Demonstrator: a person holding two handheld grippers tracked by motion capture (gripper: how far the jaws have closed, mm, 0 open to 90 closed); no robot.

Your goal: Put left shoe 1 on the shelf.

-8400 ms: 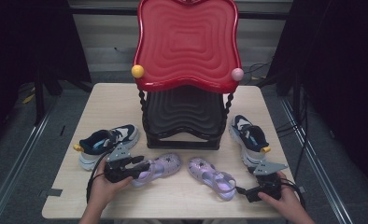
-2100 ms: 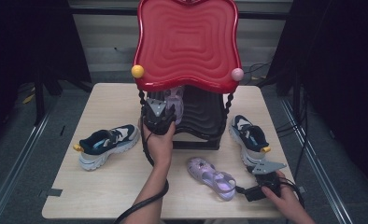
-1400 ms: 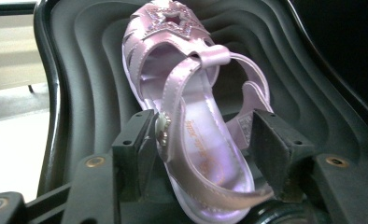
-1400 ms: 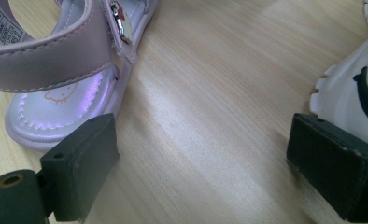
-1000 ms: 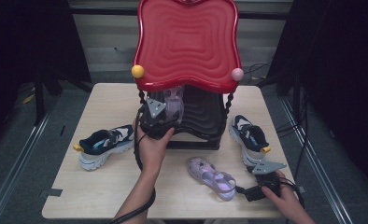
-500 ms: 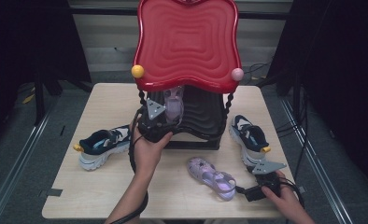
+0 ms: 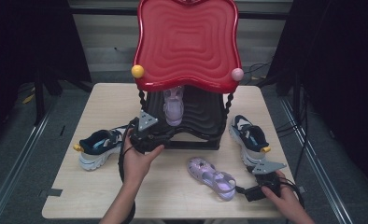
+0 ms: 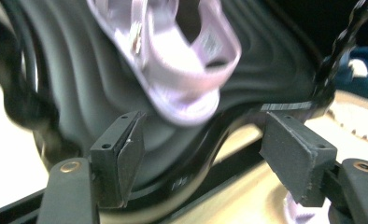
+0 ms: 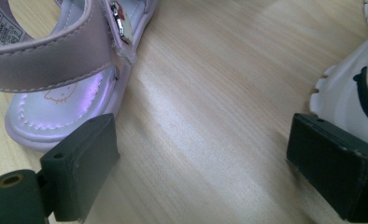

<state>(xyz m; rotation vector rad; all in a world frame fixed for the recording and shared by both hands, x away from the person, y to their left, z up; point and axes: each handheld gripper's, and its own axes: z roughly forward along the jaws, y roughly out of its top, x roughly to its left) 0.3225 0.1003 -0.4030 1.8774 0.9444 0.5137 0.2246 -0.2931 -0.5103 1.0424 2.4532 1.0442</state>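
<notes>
One lilac sandal (image 7: 173,105) lies on the black lower shelf (image 7: 205,116) of a rack with a red top shelf (image 7: 187,42). My left gripper (image 7: 166,134) sits just in front of that shelf, open; its jaws have just been opening and nothing is between them. In the left gripper view the sandal (image 8: 173,60) rests on the ribbed black shelf (image 8: 70,84) beyond my gripper (image 8: 201,154). A second lilac sandal (image 7: 212,176) lies on the table. My right gripper (image 7: 253,185) rests open beside it; in the right gripper view that gripper (image 9: 205,172) holds nothing, with the sandal (image 9: 56,70) just off the left pad.
A blue and white sneaker (image 7: 100,147) lies left of the rack and its mate (image 7: 250,137) right of it; the mate's white edge (image 9: 345,98) is near my right jaw. Bare wooden table (image 7: 173,196) lies in front. Dark floor surrounds the table.
The left gripper carried a sandal from the table to the black shelf, let go of it, and has drawn back down and left. The right gripper stayed put.
</notes>
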